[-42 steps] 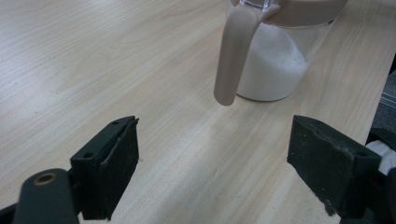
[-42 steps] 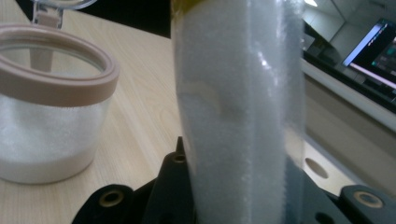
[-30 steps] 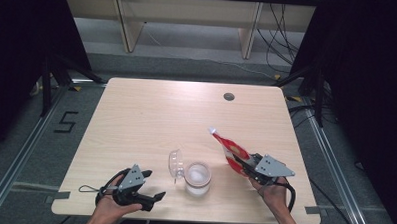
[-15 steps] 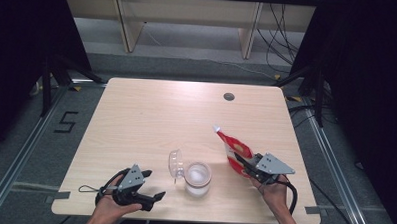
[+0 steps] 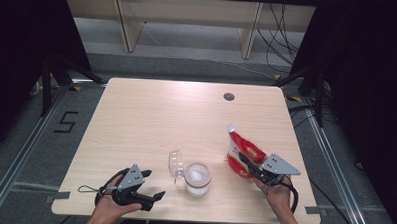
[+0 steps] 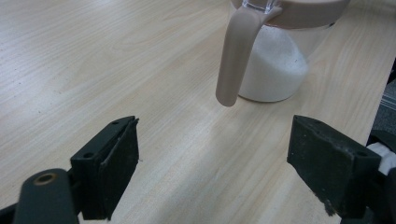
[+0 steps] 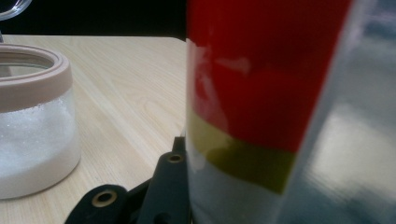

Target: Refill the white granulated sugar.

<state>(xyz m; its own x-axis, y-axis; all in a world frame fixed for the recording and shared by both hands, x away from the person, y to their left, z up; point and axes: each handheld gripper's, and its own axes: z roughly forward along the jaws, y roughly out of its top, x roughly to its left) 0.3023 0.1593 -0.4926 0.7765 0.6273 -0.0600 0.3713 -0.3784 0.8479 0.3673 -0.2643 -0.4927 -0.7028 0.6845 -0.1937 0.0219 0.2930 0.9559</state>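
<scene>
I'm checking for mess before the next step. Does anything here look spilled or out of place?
No spill shows on the table. The jar of white granules stands upright, its clear lid flipped open. The right gripper holds the red pouch; the left gripper is open.

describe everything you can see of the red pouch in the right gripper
The glossy red plastic pouch has a white top corner, a yellow-green band and a pale lower part. It looks like soft film packaging. The right gripper has its jaws shut on it and holds it tilted just above the light wooden table, right of the clear jar of white granules.
</scene>
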